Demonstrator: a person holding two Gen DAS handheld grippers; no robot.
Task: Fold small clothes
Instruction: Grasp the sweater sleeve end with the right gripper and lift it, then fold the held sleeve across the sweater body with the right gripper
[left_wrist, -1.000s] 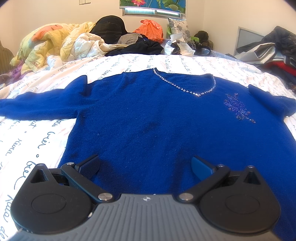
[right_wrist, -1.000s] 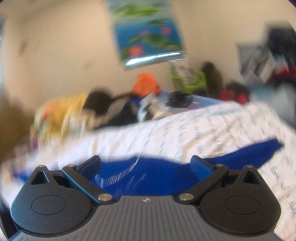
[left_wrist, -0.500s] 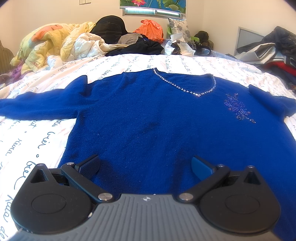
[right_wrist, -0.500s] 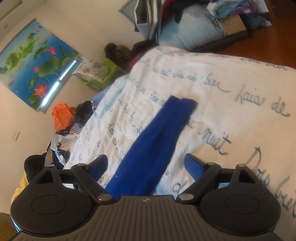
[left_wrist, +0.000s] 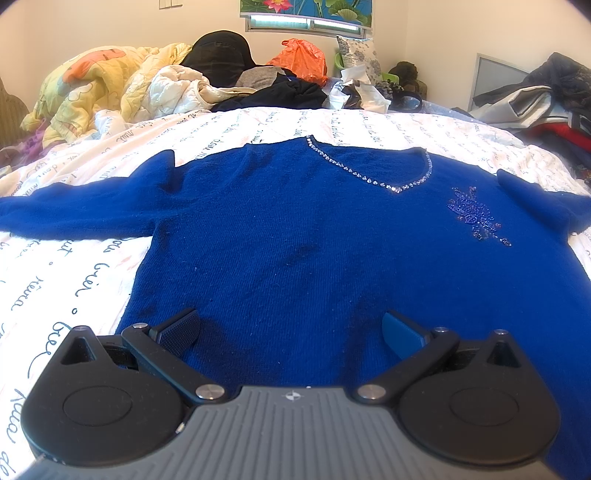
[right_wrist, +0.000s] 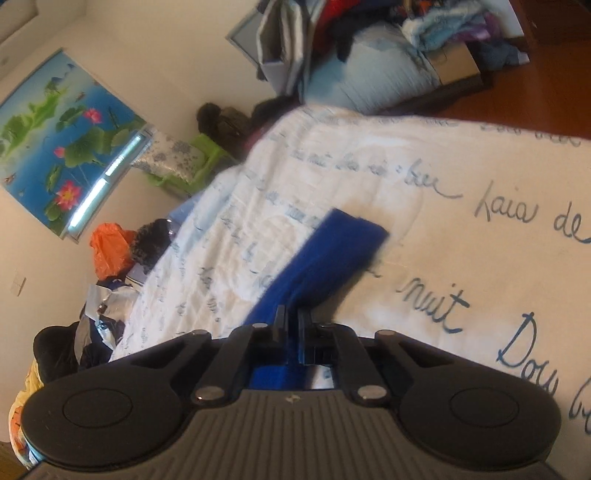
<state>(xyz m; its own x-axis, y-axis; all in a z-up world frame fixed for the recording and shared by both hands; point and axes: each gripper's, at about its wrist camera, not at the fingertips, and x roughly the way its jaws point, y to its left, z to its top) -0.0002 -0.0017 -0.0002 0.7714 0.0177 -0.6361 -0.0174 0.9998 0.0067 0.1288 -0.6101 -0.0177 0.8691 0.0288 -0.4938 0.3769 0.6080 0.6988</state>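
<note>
A blue sweater (left_wrist: 295, 229) with a rhinestone V-neck and a beaded motif lies flat, front up, on the bed, both sleeves spread out. My left gripper (left_wrist: 291, 330) is open and empty, low over the sweater's hem. My right gripper (right_wrist: 291, 319) is shut on the sweater's right sleeve (right_wrist: 332, 247), pinching it a little short of the cuff, which lies on the white sheet ahead of the jaws.
The white bedsheet (left_wrist: 66, 266) with blue script covers the bed. A heap of quilts, clothes and bags (left_wrist: 177, 81) lies at the head of the bed. More piled clothes and boxes (right_wrist: 406, 44) stand beyond the bed's right side.
My right gripper swung down to the right sleeve and closed on it; half a second ago its jaws were open around it. The left gripper has not moved.
</note>
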